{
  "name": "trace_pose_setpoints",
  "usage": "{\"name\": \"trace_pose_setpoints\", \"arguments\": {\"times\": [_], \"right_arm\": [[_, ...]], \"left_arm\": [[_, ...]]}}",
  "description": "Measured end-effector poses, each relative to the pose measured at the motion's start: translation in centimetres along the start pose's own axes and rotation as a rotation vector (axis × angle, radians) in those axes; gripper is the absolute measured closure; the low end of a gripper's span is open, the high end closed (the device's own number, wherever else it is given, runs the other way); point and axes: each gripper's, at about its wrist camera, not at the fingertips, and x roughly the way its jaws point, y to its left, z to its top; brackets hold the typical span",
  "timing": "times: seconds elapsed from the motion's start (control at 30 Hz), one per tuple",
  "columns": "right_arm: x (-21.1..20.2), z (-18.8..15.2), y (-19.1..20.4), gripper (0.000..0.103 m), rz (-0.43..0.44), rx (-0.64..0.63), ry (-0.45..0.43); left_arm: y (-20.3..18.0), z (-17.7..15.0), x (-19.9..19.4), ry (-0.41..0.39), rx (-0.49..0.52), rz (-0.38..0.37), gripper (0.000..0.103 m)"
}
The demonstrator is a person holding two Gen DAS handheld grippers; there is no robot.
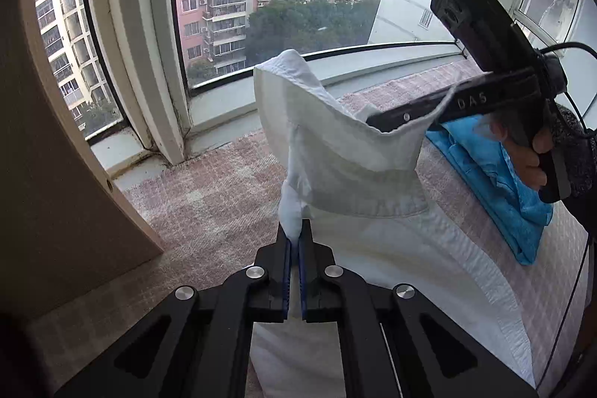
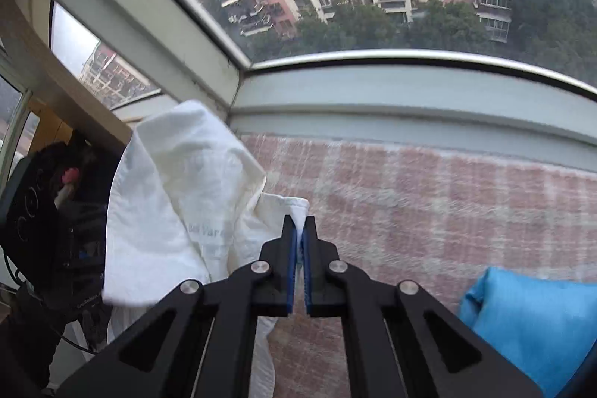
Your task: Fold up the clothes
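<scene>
A white shirt [image 1: 358, 152] hangs lifted over a pink checked cloth surface [image 1: 209, 196]. My left gripper [image 1: 295, 230] is shut on a pinch of the shirt's fabric by the collar. In the left wrist view the right gripper [image 1: 377, 124] reaches in from the right, a hand around its handle, and holds the far end of the collar. Seen from the right wrist, my right gripper [image 2: 299, 222] is shut on a corner of the white shirt [image 2: 175, 189], which bunches up to its left. The left gripper's body shows dark at the far left, behind the shirt.
A folded blue garment [image 1: 496, 181] lies on the pink surface to the right; the blue garment [image 2: 530, 319] fills the right wrist view's lower right corner. A window sill [image 1: 373, 62] and glass run along the back. A beige panel [image 1: 59, 152] stands at the left.
</scene>
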Motion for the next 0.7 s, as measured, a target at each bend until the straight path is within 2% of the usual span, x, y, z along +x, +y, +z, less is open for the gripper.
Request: {"name": "trace_pose_setpoints", "arguments": {"times": [0.07,0.27,0.33,0.43,0.5,0.53,0.57,0.63,0.7], "right_arm": [[-1.0,0.8,-0.8,0.1,-0.006,0.021,-0.026],[0.8,0.7,-1.4,0.1,-0.043,0.019,0.038],[1.5,0.0,-2.0,0.099,-0.092,0.021,0.058],[0.8,-0.2,-3.4,0.098,-0.098,0.065,0.036],[0.2,-0.2,-3.6,0.098,-0.108,0.072,0.029],[-0.1,-0.2,-3.5,0.098,-0.124,0.065,0.028],[-0.4,-0.2,-3.1,0.096,-0.151,0.049,0.023],[-1.4,-0.4,-2.7,0.079,-0.204,0.03,0.011],[-3.6,-0.6,-3.1,0.079,-0.233,0.042,-0.019]], "left_arm": [[-0.4,0.8,0.3,-0.004,0.013,0.002,0.1],[-1.9,2.8,3.4,0.029,0.027,0.001,0.1],[-2.4,3.2,4.5,0.045,0.036,-0.001,0.1],[-2.6,3.3,5.9,0.069,0.053,0.007,0.099],[-2.5,3.6,6.5,0.089,0.034,-0.016,0.099],[-2.4,3.8,6.5,0.093,0.022,-0.022,0.095],[-2.2,4.1,6.2,0.088,0.012,-0.025,0.094],[-1.9,4.6,5.7,0.08,-0.007,-0.03,0.09],[-1.7,5.1,5.4,0.074,-0.009,-0.014,0.088]]}}
